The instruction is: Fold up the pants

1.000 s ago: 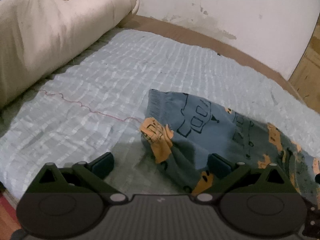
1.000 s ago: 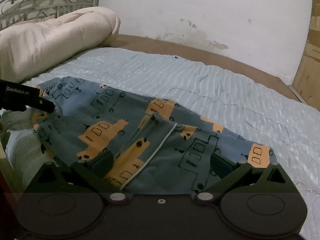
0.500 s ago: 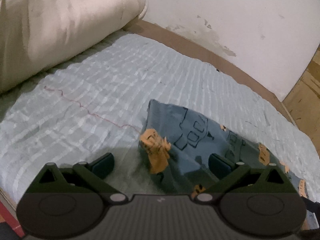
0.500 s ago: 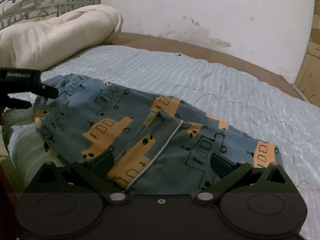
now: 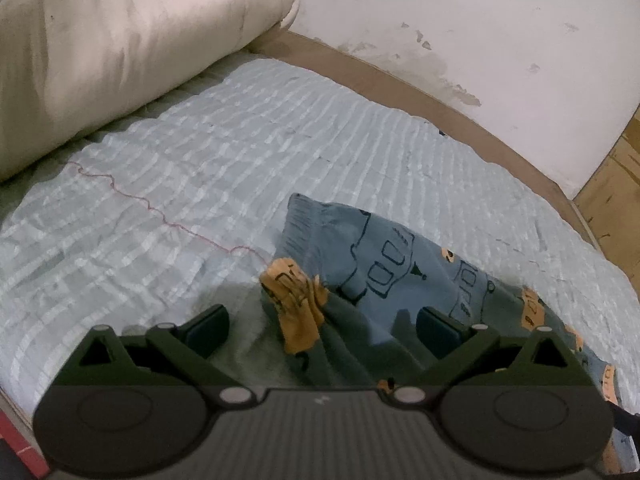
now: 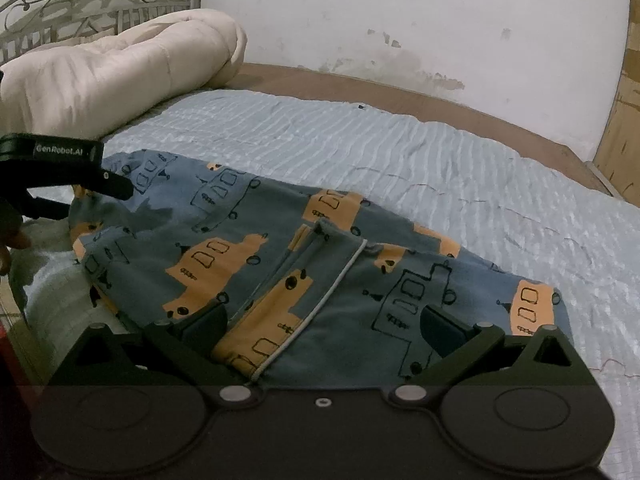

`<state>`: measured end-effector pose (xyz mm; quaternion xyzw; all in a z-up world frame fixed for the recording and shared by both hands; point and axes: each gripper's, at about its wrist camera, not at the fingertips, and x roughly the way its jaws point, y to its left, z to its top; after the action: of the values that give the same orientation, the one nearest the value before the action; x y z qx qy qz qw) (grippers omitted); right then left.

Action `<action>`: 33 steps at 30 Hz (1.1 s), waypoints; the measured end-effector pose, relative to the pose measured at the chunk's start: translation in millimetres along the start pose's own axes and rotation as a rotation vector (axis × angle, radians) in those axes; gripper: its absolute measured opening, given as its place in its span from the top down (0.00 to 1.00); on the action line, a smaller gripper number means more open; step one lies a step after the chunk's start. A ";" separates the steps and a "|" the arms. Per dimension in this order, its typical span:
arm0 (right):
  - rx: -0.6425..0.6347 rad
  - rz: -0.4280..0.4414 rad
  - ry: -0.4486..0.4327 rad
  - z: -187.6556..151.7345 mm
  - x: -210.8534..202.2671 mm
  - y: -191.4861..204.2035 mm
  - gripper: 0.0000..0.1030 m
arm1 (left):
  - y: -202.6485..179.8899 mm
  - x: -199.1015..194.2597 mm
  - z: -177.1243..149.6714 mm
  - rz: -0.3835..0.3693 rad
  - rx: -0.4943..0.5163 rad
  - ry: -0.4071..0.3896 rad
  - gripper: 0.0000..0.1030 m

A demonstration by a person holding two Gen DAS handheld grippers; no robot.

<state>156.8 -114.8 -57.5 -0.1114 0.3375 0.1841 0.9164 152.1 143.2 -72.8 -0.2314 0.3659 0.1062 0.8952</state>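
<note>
A: How will the pants [image 6: 280, 256] handle?

B: Soft and light, I'd judge, lying on the bed [image 6: 440, 168]. Pinch the bunched cuff at their nine o'clock end.

A: The tongs?

B: Left tongs [image 5: 322, 322] spread wide, straddling that cuff, holding nothing. Right tongs [image 6: 324, 324] equally spread over the waist, empty.
</note>
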 end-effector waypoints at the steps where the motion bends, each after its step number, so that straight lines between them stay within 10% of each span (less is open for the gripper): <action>1: 0.002 0.001 -0.002 0.6 -0.6 -0.6 0.01 | -0.3 -0.3 0.2 -0.002 0.001 -0.001 0.01; 18: 0.015 0.013 -0.003 0.0 -1.1 -3.5 0.01 | -2.2 5.4 -2.2 0.026 -0.008 0.011 0.13; 26: 0.017 0.016 -0.003 0.0 -1.4 -4.5 0.01 | -1.1 -1.5 -0.7 0.024 -0.035 -0.031 0.64; 33: 0.025 0.017 -0.007 -1.1 -2.0 -5.2 0.01 | -1.6 -7.6 0.7 0.011 -0.050 -0.066 0.79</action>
<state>156.9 -120.4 -56.6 -0.0965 0.3377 0.1881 0.9172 147.6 142.0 -66.4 -0.2478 0.3349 0.1277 0.9000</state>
